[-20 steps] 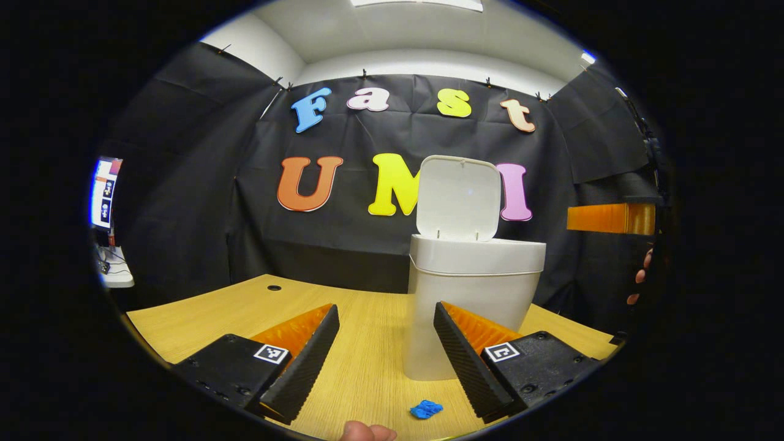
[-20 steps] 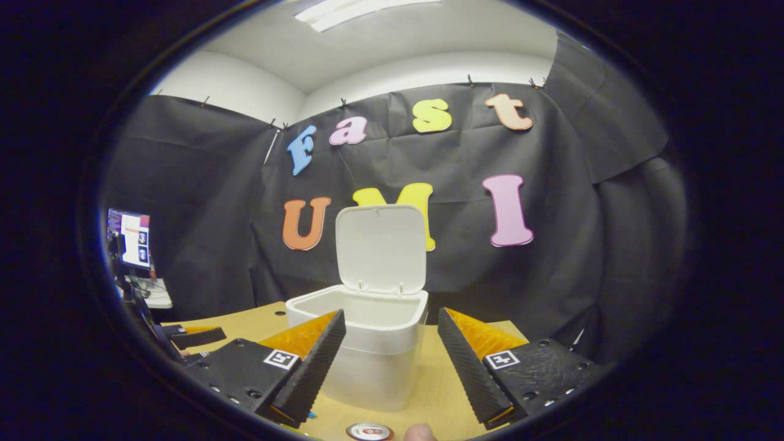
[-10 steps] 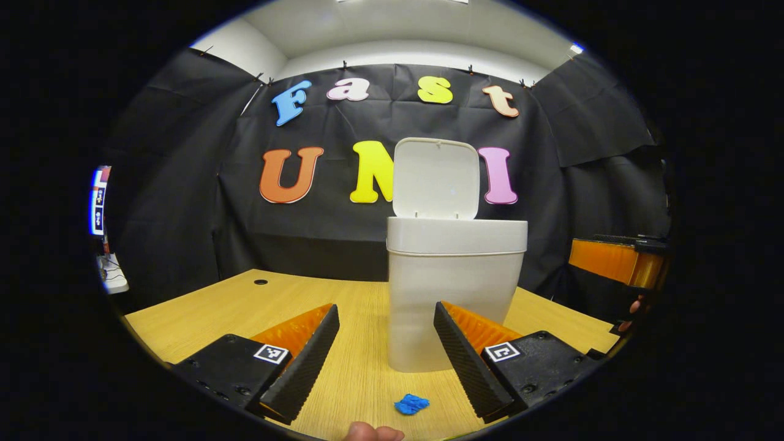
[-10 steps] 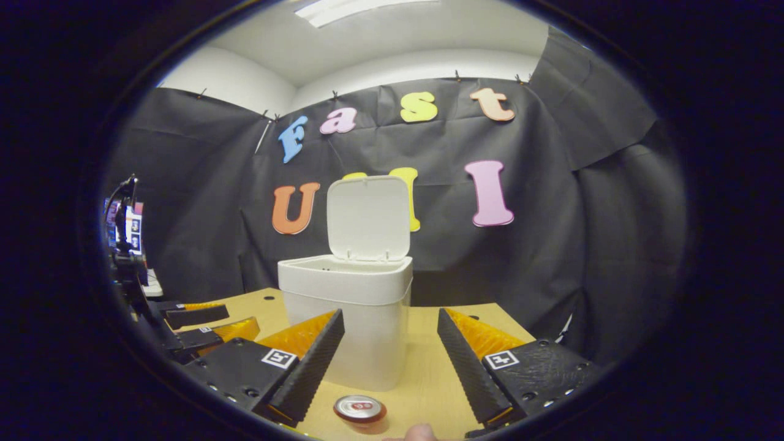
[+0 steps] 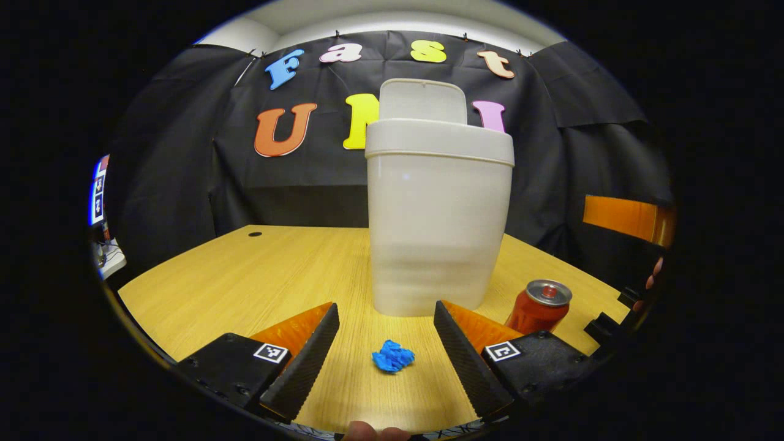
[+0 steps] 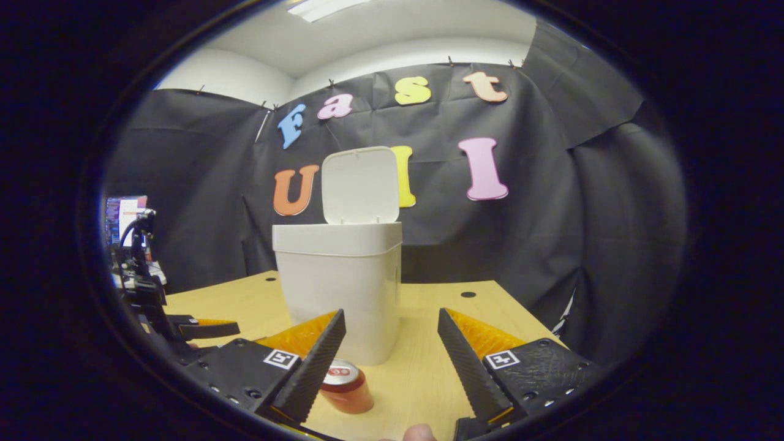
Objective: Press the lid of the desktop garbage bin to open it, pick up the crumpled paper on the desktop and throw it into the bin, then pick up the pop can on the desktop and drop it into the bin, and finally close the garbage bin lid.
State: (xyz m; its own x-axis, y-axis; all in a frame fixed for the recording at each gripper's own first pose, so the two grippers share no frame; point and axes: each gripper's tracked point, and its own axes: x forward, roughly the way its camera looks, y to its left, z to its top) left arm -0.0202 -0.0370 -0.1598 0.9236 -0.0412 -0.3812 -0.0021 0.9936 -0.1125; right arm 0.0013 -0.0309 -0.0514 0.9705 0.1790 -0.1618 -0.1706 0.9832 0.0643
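Observation:
A white bin (image 5: 438, 214) stands on the wooden desk (image 5: 257, 275) with its lid (image 5: 422, 101) tipped up and open. A blue crumpled paper (image 5: 392, 356) lies on the desk in front of the bin, between the fingers of my open left gripper (image 5: 386, 358), which hangs low over the desk. A red pop can (image 5: 539, 306) stands upright to the right of the bin. In the right gripper view the bin (image 6: 340, 288) and its raised lid (image 6: 360, 185) are ahead, and the can (image 6: 346, 386) sits just inside the left finger of my open right gripper (image 6: 389, 361).
The other gripper (image 6: 184, 327) and its mount show at the left of the right gripper view. A screen (image 6: 122, 217) glows at the far left. Two round holes (image 6: 468, 294) mark the desk's back part. A fingertip (image 5: 373, 432) shows at the bottom edge.
Both grippers have dropped lower towards the desk. The blue paper now lies between the left fingers, and the can has come up between the right fingers. The lid stays open.

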